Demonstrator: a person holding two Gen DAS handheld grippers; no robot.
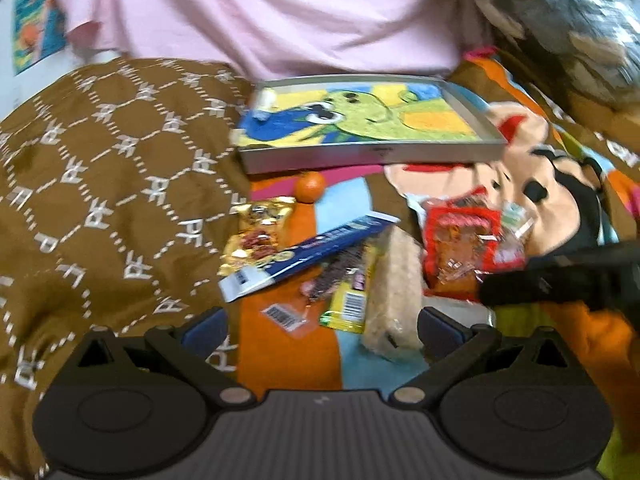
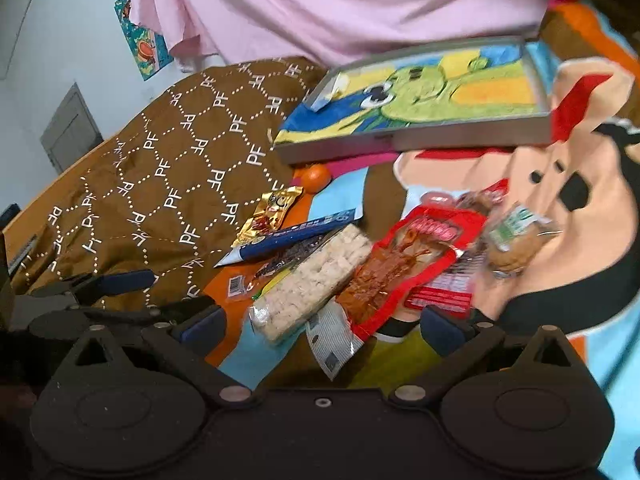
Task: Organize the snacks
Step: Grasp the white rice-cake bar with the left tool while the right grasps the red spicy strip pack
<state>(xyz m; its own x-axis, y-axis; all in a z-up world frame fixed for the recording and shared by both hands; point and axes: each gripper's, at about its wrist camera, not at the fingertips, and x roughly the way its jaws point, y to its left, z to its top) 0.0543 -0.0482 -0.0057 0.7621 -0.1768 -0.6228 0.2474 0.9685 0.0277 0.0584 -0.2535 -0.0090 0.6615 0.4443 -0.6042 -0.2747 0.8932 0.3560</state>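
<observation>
Your cartoon blanket point(image 2: 580, 216) covers the bed under everything, with a brown patterned cloth point(image 1: 104, 184) bunched over its left side and a pink sheet point(image 2: 340, 4) hanging behind.

Far side: the gray tray point(image 2: 416, 136), lined with a green-and-blue cartoon towel point(image 2: 432, 92), sits tilted on the blanket. A small white item lies in its left corner; too blurred to name.

Nearer you, the snacks lie in a loose heap between tray and grippers:
- puffed rice bar point(image 2: 312, 280) in clear wrap, lying diagonally, middle of heap
- red packet point(image 2: 404, 264) just right of it, overlapping the bar's lower end
- blue box point(image 2: 288, 240), long and thin, resting across the bar's upper left
- gold packet point(image 2: 272, 216) left of the blue box, touching it
- cookie packet point(image 2: 516, 240) in clear wrap, far right of heap
- yellow packet point(image 1: 348, 304) half under the rice bar
- small orange ball point(image 2: 316, 178) just before the tray's front edge, apart from the heap

Your left gripper point(image 1: 320, 326) hangs over the near end of the heap, fingers spread wide, nothing between them. Your right gripper point(image 2: 320, 328) likewise has its fingers wide apart and empty, the rice bar's lower end and the red packet's lower end lying between them below.
</observation>
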